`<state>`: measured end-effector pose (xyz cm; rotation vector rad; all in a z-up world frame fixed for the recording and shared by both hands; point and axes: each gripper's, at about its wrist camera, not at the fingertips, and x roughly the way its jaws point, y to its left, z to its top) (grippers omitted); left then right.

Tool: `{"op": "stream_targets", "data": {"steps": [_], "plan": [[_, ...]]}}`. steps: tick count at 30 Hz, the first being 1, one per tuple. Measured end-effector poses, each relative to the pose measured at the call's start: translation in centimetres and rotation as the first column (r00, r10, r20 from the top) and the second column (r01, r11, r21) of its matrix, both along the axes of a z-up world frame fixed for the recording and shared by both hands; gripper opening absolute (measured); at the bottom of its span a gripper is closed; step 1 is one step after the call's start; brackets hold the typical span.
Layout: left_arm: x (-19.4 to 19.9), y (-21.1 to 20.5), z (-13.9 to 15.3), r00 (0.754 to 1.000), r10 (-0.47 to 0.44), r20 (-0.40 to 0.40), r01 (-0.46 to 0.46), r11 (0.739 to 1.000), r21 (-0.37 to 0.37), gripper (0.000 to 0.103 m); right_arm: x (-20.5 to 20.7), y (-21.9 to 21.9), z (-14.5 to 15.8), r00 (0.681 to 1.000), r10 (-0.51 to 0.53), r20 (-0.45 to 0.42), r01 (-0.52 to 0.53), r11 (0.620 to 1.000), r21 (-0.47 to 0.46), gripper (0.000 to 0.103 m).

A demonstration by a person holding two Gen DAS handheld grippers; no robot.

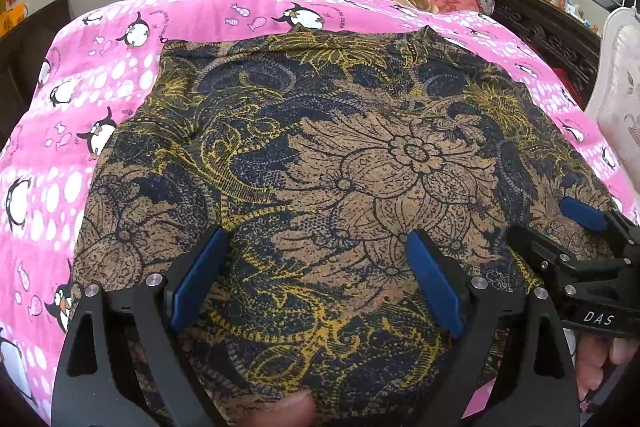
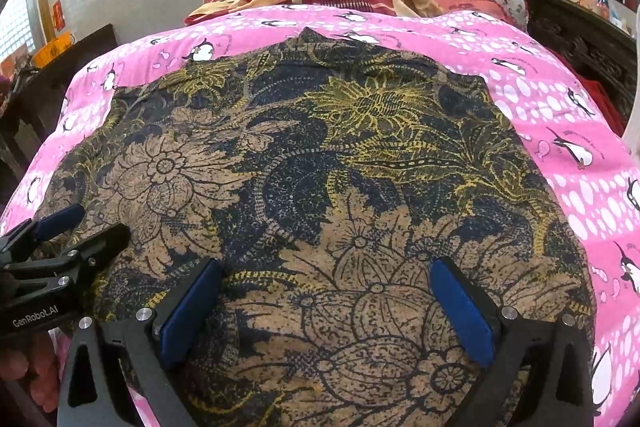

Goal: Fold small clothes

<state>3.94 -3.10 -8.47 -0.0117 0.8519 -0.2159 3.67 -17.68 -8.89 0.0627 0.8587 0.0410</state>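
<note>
Pink bedspread (image 1: 208, 15); both grippers angled down, fingers (image 1: 200, 279) apart.

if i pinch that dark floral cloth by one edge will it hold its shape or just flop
The floral garment will probably flop: it lies thin and flat, following the penguin sheet. It likely weighs little and drapes from one pinch. It may drag and wrinkle rather than slide if pushed.
</note>
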Motion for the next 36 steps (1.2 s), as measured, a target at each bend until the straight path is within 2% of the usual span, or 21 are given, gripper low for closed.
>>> {"op": "stream_targets", "data": {"steps": [12, 30, 33, 36], "plan": [[0.2, -0.2, -0.1, 1.000, 0.001, 0.000, -0.001, 1.000, 0.013, 0.092, 0.2, 0.5, 0.1, 1.000, -0.005, -0.005, 0.005, 0.999, -0.035, 0.103], [0.1, -0.4, 0.0, 1.000, 0.007, 0.002, -0.007, 1.000, 0.024, 0.093, 0.8, 0.7, -0.1, 1.000, -0.008, -0.005, 0.008, 0.999, -0.037, 0.103], [0.1, -0.5, 0.0, 1.000, 0.009, 0.007, -0.009, 0.999, 0.040, 0.093, 0.8, 0.7, -0.1, 1.000, -0.007, -0.005, 0.007, 0.999, -0.037, 0.103], [-0.1, -1.2, 0.0, 1.000, 0.016, 0.015, -0.018, 0.996, 0.089, 0.095, 0.8, 0.7, -0.2, 1.000, -0.007, -0.008, 0.007, 0.999, -0.037, 0.103]]}}
